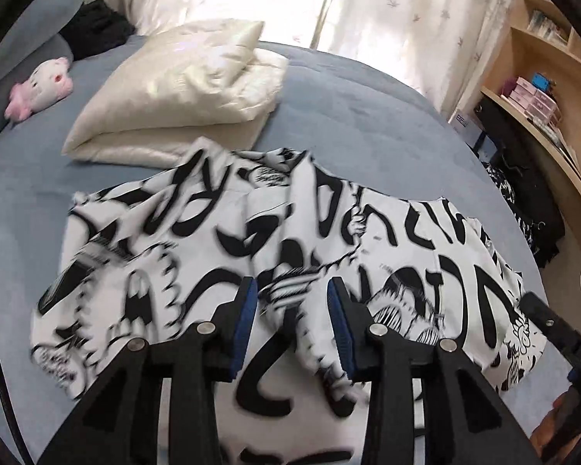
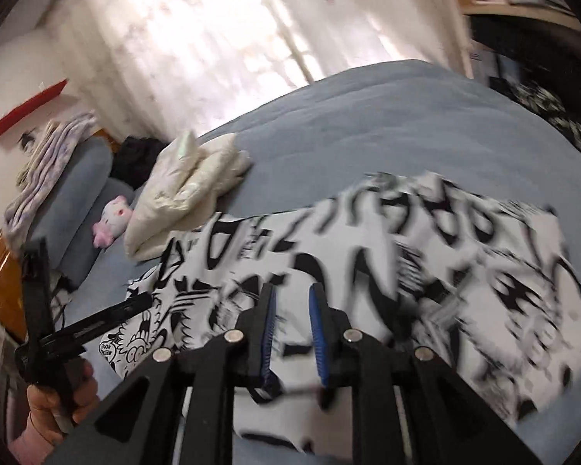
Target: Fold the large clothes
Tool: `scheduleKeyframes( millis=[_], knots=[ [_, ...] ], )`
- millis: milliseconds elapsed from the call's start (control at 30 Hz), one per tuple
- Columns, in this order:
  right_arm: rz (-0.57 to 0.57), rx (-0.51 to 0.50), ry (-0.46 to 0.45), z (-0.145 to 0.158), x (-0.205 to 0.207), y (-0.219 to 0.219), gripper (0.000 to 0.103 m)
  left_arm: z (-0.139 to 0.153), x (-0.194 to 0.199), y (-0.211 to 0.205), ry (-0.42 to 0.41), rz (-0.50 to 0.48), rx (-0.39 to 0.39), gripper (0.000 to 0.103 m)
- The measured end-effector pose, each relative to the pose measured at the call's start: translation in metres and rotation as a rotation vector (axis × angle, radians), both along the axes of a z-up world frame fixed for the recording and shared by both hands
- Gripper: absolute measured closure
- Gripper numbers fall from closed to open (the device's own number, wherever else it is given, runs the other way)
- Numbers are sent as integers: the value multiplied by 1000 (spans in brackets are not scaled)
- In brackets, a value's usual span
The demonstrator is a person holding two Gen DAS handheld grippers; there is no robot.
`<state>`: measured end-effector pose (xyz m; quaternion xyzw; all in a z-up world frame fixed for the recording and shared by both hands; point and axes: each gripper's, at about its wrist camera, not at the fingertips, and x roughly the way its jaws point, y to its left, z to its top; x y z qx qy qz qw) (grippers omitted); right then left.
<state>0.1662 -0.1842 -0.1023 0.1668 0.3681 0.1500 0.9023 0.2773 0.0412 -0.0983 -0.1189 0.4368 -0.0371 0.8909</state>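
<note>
Garment (image 1: pixel 220 240) lay spread on the blue bed (image 1: pixel 368 116), white cloth with heavy black print, already doubled over in places, with 1 raised ridge running down its middle. I judged it light, limp and non-slippery: it would sag from any single pinch, so I should take it at 2 corners or along a hem, 1 grip per gripper, not mid-panel. My left gripper (image 1: pixel 292 298) hovered above the cloth with its blue pads (image 1: pixel 248 321) apart; nothing was pinched, though the ridge sat below the gap. My right gripper (image 2: pixel 292 302) had its jaws slightly apart, also empty; blur hid any contact with the cloth. Cream pillow (image 1: pixel 174 89) sat just beyond the garment's far edge, nearly touching. Pink plush toy (image 1: pixel 38 89) lay well apart, near the bed's head. Shelves (image 1: pixel 542 89) stood off the far side.
</note>
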Motion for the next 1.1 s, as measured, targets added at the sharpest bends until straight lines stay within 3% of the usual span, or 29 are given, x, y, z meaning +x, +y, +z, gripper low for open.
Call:
scheduleKeyframes(
  millis=[267,333,400,533,700,800,933,1000,1100],
  knots=[
    [51,-44,88,-53,93,54,85,-45,56,-43,39,-48,55,68],
    [33,-73,104,-68,106,53,86,-62,66,-49,75,-42,109,68],
    [16,-68,119,-78,112,47,103,-78,72,-49,99,-48,129,69],
    [-34,-42,126,-86,108,17,103,-81,69,-49,67,-65,147,70],
    [-130,-116,112,-74,94,-11,103,-79,64,-39,76,-58,114,70],
    [-119,-93,139,-64,82,-14,98,-69,51,-33,68,-54,89,70],
    [-8,-27,106,-43,55,13,88,-44,21,-42,23,-96,35,69],
    [57,-16,99,-38,44,32,70,-40,8,-51,11,-125,38,65],
    [111,-62,134,-53,38,56,63,-52,-4,-63,55,-165,54,63]
  ],
)
